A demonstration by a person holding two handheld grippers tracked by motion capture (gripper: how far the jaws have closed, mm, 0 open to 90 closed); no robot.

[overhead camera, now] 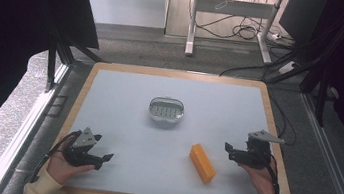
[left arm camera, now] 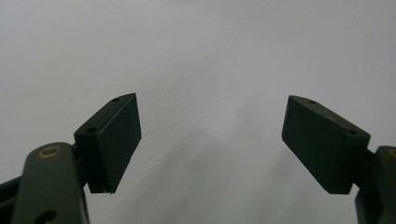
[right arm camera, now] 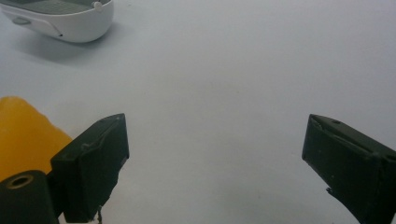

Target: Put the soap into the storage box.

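An orange rectangular block point(overhead camera: 202, 163) lies flat on the pale grey table point(overhead camera: 124, 96), right of centre near the front. It shows as a yellow-orange shape point(right arm camera: 23, 135) beside the left jaw in the right gripper view. A small white oval dish point(overhead camera: 165, 111) with a grey slotted inside sits at the table's middle; its rim point(right arm camera: 70, 21) appears at top left in the right gripper view. My right gripper point(overhead camera: 229, 151) rests open just right of the block, apart from it. My left gripper point(overhead camera: 103, 161) is open at the front left, with nothing between its jaws point(left arm camera: 210, 140).
The table has a wooden border point(overhead camera: 178, 73). Beyond its far edge stand white desk legs point(overhead camera: 192, 29) with loose cables point(overhead camera: 241, 33) on the floor. Black frame posts point(overhead camera: 53, 61) rise at both sides.
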